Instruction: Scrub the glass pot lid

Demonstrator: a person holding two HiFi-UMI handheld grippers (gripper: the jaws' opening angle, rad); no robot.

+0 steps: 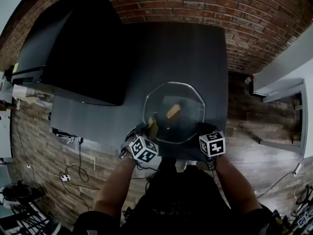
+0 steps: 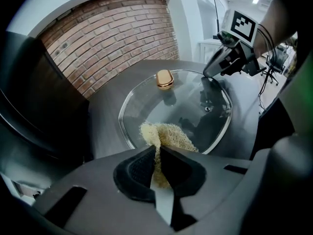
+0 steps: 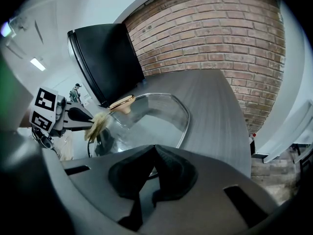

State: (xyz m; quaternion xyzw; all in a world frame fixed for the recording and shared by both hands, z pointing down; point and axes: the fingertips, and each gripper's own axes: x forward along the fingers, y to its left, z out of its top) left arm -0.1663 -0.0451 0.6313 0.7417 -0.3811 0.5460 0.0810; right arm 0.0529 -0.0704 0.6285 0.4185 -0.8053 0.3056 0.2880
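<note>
Nearest us, our left tool (image 2: 157, 148) is clamped tight on one edge of the scrub pad (image 2: 172, 133), whose loose part lies on the near side of the glass pot lid (image 2: 186, 102). Our right tool (image 3: 155, 148) has its jaws closed on the lid's rim. The lid sits knob (image 2: 165, 78) up, close to the counter's (image 1: 186, 53) near edge.

We think hard strokes could pull the pad out of so narrow a pinch. The thin rim could also slip from the right tool, letting the glass skid toward that edge.

We count two tools, one pad, one lid and one knob. Farther off are one black screen (image 1: 73, 58) and a brick wall (image 1: 195, 4).
</note>
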